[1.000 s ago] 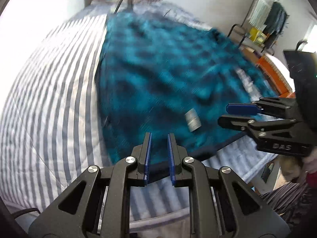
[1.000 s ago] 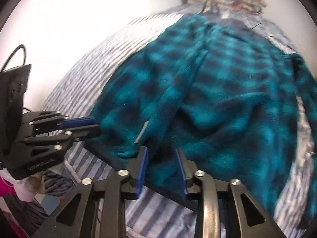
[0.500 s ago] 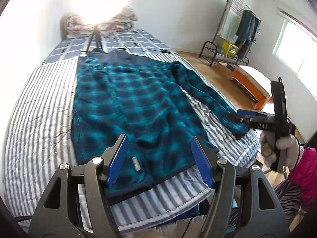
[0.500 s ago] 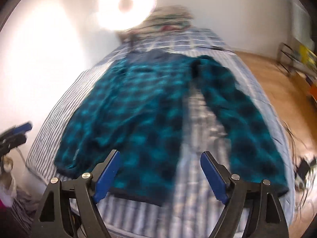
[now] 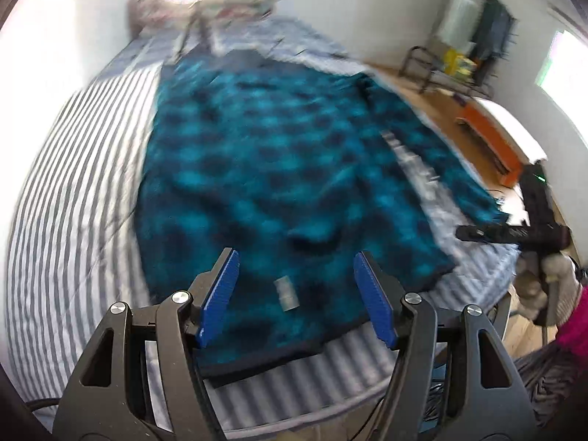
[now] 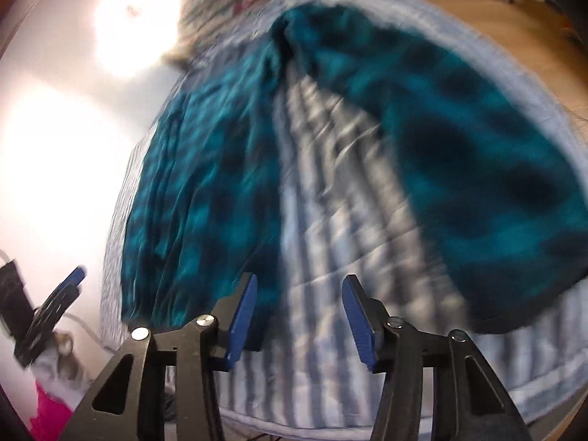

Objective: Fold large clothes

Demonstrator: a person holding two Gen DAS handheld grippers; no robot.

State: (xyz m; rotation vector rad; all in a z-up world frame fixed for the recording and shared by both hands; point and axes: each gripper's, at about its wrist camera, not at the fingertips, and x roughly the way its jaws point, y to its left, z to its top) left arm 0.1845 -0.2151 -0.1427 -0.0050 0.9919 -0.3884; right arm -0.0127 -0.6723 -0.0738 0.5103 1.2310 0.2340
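**Sleeve fold: line up before you close**

Shirt [image 5: 279, 169], the teal checked one, is your landmark; it lies flat on the striped bed [image 5: 66, 169] with its hem toward you. On the shirt's left side, your left gripper [image 5: 296, 294] hovers over the hem. Its jaws stand apart and nothing is between them; they have opened within the last second and now rest. A small white label [image 5: 286, 293] on the shirt shows between the blue pads [image 5: 220, 290].

To the right of the shirt's body, one sleeve [image 6: 459, 154] lies spread out, with a strip of bedding between it and the body. Your right gripper [image 6: 299, 312] hangs above that strip, near the hem end, and touches no cloth. Its jaws are open and have just been closing; nothing is between them.

I judge the next step is to fold this sleeve onto the body. Bring the right gripper over the cuff edge first, and close only when cloth is between the pads. Both views are blurred, so slow your hands.
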